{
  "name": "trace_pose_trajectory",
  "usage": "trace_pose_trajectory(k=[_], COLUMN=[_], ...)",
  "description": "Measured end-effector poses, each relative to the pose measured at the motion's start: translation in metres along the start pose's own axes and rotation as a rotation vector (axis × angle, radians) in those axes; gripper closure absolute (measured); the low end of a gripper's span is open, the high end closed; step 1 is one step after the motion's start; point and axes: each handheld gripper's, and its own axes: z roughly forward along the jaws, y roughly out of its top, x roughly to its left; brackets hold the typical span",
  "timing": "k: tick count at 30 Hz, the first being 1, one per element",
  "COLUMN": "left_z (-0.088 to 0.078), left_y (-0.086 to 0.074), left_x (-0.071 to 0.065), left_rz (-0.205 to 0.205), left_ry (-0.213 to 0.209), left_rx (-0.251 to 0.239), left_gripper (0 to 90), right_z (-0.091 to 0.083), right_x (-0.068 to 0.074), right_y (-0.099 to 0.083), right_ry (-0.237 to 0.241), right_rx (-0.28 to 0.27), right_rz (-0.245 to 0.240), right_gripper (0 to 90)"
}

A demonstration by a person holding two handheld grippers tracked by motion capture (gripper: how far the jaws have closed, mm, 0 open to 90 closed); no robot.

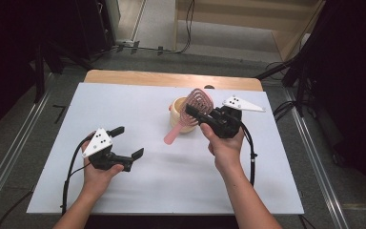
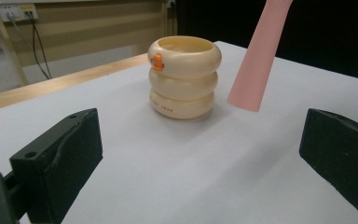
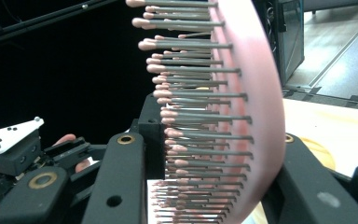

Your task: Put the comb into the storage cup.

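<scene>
The brush is pink, with grey bristles tipped in pink and an openwork looped pattern in its head. The cup is cream, with a small orange knob near its rim and faint orange lettering low on its side. Both grippers, left and right, are black with a white plate dotted black. The mat is white over a light wooden table.

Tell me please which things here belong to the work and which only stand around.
In the work:
- pink hairbrush, clamped in the right gripper and held up off the table
- cream ringed cup, just behind the brush
- left gripper, open, holding nothing

Only around:
- white table sheet
- cables on the floor
</scene>
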Motion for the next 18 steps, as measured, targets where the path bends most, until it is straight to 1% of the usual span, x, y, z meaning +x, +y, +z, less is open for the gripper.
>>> trace_pose_trajectory(k=[6, 8, 11, 14, 18], left_z=[-0.012, -0.014, -0.022, -0.025, -0.034], left_y=[-0.008, -0.009, -0.014, -0.015, -0.020], left_x=[0.006, 0.007, 0.010, 0.012, 0.016], left_rz=[-0.017, -0.017, -0.027, -0.030, -0.038], left_ry=[0.016, 0.023, 0.037, 0.039, 0.054], left_rx=[-0.007, -0.006, -0.003, -0.003, -0.004], left_gripper=[0.0, 0.0, 0.0, 0.0, 0.0], right_z=[0.001, 0.001, 0.002, 0.001, 0.001], right_x=[0.000, 0.000, 0.000, 0.000, -0.002], right_y=[0.003, 0.004, 0.005, 0.007, 0.009], right_ry=[-0.002, -0.003, -0.004, -0.007, -0.009], right_rx=[0.003, 0.001, 0.000, 0.001, -0.005], right_rz=[-0.006, -0.009, -0.018, -0.013, -0.018], right_gripper=[62.0, 62.0, 62.0, 62.0, 62.0])
